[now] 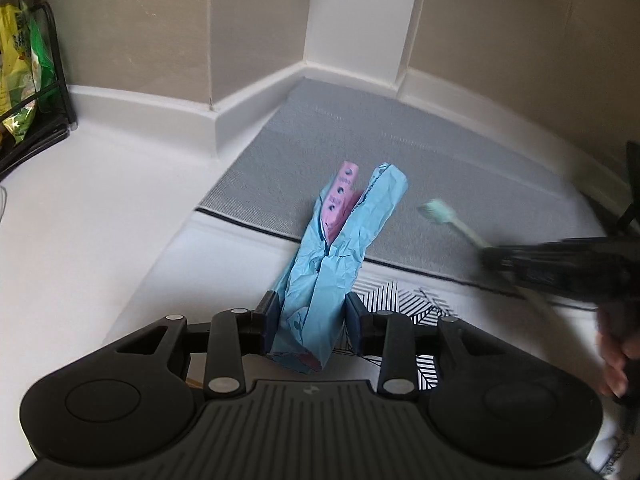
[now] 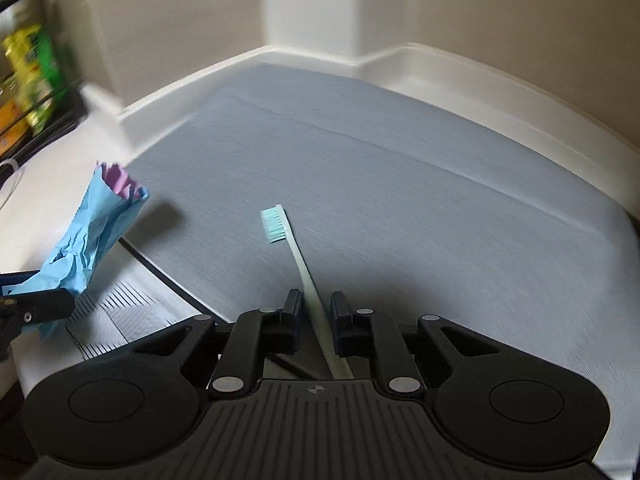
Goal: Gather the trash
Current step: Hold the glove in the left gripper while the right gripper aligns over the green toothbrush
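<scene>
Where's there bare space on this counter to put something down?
The grey mat is bare from the toothbrush back to the white upstand. The white counter between mat and black wire rack is free. Near the front, both tongs crowd it.

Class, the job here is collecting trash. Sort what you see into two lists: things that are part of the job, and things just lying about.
Part of the job:
- blue paper bag, held in the left hand-held gripper
- green toothbrush, held in the right hand-held gripper

Just lying about:
- grey mat
- black wire rack with yellow-green packets
- patterned paper
</scene>
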A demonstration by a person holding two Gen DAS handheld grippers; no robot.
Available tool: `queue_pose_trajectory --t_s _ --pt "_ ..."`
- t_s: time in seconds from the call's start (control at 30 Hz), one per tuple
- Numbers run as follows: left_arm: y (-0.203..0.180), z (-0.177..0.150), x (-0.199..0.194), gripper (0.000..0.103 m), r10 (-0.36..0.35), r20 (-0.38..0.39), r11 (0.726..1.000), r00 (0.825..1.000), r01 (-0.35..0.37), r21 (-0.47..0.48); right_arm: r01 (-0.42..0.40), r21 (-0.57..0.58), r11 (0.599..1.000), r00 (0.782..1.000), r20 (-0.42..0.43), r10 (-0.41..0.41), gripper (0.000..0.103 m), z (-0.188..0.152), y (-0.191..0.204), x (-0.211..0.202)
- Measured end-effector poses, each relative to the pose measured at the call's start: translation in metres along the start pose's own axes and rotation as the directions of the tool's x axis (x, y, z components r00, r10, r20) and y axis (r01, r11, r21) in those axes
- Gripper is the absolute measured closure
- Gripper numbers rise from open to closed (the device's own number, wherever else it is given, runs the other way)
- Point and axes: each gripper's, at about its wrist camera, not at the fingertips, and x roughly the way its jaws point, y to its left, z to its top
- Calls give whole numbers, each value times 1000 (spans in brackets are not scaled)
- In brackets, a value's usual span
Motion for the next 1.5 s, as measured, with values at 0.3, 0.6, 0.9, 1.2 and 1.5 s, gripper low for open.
queue_pose_trajectory --t_s 0.3,0.6,0.9,1.2,1.5 --pt "-9 6 24 40 49 -9 999 999 -49 9 13 -24 1000 997 81 -11 35 -16 -3 4" --pt "-24 7 42 8 89 15 994 996 -90 65 32 -25 999 987 157 -28 5 -23 -8 12" --pt "-28 0 56 0 106 69 992 992 -110 61 56 -5 998 986 160 -55 0 -23 -19 16" --pt "-29 -5 58 0 121 136 992 983 -126 27 58 -6 998 985 161 -56 0 -25 -19 15" --pt "-28 -6 58 0 118 144 992 982 -123 24 58 -5 998 985 161 -57 0 -24 -18 16"
